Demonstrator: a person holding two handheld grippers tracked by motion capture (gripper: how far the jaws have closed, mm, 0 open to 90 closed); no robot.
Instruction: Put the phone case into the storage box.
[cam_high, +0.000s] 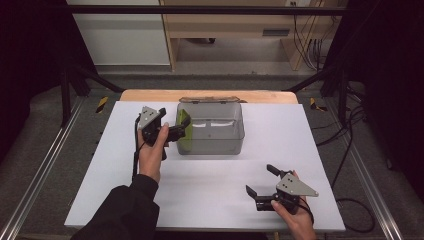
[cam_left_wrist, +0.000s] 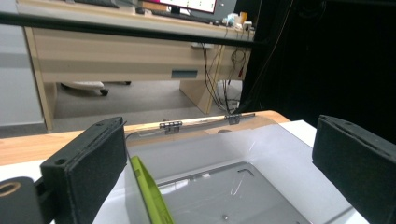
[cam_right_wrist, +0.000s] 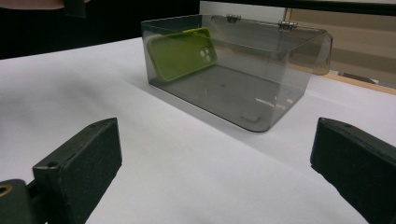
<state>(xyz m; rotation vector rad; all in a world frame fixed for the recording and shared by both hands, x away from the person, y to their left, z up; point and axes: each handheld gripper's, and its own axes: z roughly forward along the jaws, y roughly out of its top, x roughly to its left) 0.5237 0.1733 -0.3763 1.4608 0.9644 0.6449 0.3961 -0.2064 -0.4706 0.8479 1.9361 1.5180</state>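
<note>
Left tool hovering wide open at clear box left wall, green phone case leaning inside; nudging wall risks toppling case. Right tool idling wide.

Wooden desk beyond grey floor

Left gripper: held up off table, jaws wide apart, pointing right. Left hand wraps its handle from below; dark sleeve covers forearm, entering from bottom edge. Right gripper: low, near front edge, jaws spread wide, pointing left and away from person. Right hand grips its rear. Grippers well apart.
</note>
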